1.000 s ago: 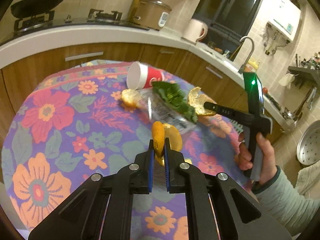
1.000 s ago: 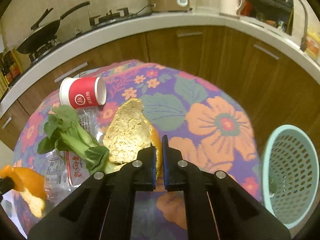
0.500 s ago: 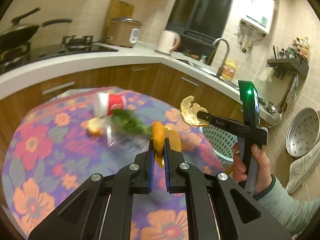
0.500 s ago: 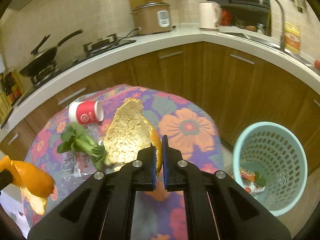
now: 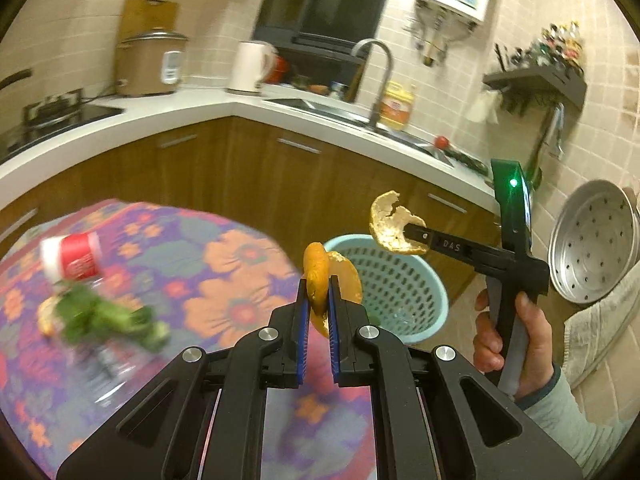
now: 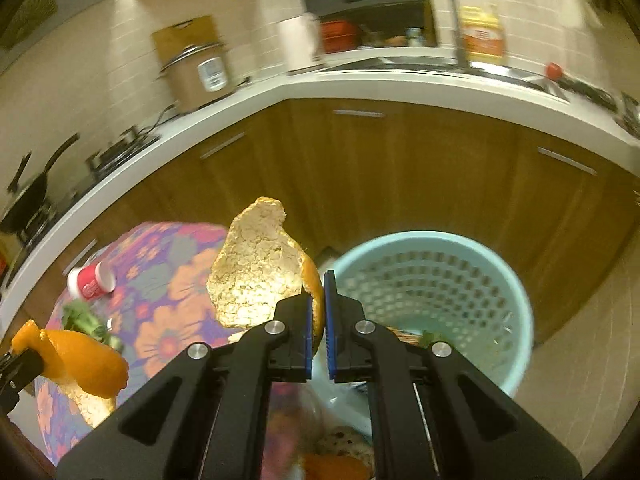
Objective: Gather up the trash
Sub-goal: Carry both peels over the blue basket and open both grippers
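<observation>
Two pieces of orange peel ride in the air toward the bin. The left gripper (image 5: 318,304) is pinched nearly closed on a folded orange peel (image 5: 320,280), orange skin outward, held above the near edge of the table (image 5: 224,264) on its basket side. The right gripper (image 6: 319,312) is likewise closed down on a larger peel (image 6: 256,276), its pale pith facing the camera; in the left wrist view that same peel (image 5: 390,226) hangs over the far rim of the blue mesh wastebasket (image 5: 404,280).

The basket (image 6: 516,300) stands on the floor beside the table's edge, in front of the wooden cabinets, with some scraps already at its bottom.

The step in hand looks to be the carry to the drop: the right peel appears close to release, while the left one seems short of the opening. The next move likely calls for bringing each peel squarely over the basket mouth before the fingers part, so nothing lands on the floor.

More work waits on the flowered tablecloth: a tipped red paper cup (image 5: 74,256), leafy greens (image 5: 108,316) lying on a clear plastic wrapper (image 5: 108,364) and, at the left edge, another scrap, all blurred.
</observation>
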